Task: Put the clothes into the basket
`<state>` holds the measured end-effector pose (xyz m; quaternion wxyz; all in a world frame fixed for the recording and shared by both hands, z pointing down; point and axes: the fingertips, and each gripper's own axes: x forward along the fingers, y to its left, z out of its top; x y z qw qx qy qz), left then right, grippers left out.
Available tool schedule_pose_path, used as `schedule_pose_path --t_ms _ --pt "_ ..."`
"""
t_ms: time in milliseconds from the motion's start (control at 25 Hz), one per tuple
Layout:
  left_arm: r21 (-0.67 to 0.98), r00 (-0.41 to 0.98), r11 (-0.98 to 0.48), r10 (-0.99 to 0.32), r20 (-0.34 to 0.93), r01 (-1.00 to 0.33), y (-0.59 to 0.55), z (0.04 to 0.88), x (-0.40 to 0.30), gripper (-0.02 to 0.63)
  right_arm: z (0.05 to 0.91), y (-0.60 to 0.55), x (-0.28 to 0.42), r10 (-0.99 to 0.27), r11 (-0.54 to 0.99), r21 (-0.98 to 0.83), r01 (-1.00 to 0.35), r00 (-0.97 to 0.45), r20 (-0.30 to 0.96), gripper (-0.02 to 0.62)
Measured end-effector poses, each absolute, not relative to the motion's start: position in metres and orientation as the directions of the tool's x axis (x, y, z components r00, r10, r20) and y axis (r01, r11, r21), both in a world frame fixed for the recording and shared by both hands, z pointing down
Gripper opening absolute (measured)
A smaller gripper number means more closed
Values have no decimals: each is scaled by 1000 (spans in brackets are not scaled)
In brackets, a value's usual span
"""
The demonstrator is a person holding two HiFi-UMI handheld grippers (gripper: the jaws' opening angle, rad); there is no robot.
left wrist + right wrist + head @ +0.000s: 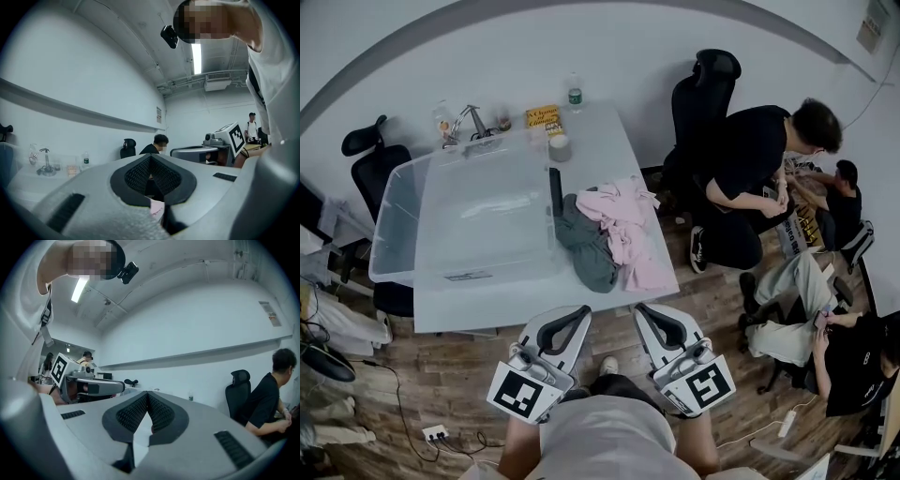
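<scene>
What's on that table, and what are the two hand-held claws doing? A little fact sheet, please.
Basket: clear, no clothes inside, on the white table
Clothes: pink pile and grey garment, beside the basket, not in it
Left gripper: shut, empty, short of the table
Right gripper: shut, empty, short of the table

**Tally at the desk**

One desk [602, 141]. One clear basket [398, 211]. Two garments: a pink garment [626, 230] and a grey garment [589, 251]. One bottle [575, 94]. Two tongs: the left tongs [572, 319] and the right tongs [652, 319].
</scene>
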<state>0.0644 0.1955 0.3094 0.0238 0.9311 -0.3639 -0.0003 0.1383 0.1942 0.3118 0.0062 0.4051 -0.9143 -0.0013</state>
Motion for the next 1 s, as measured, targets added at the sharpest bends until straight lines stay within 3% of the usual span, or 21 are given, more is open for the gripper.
schedule_pose_path --t_ms 1000 --pt "41 749 -748 -663 12 -663 71 309 57 5 310 64 124 -740 673 24 -739 -673 19 5"
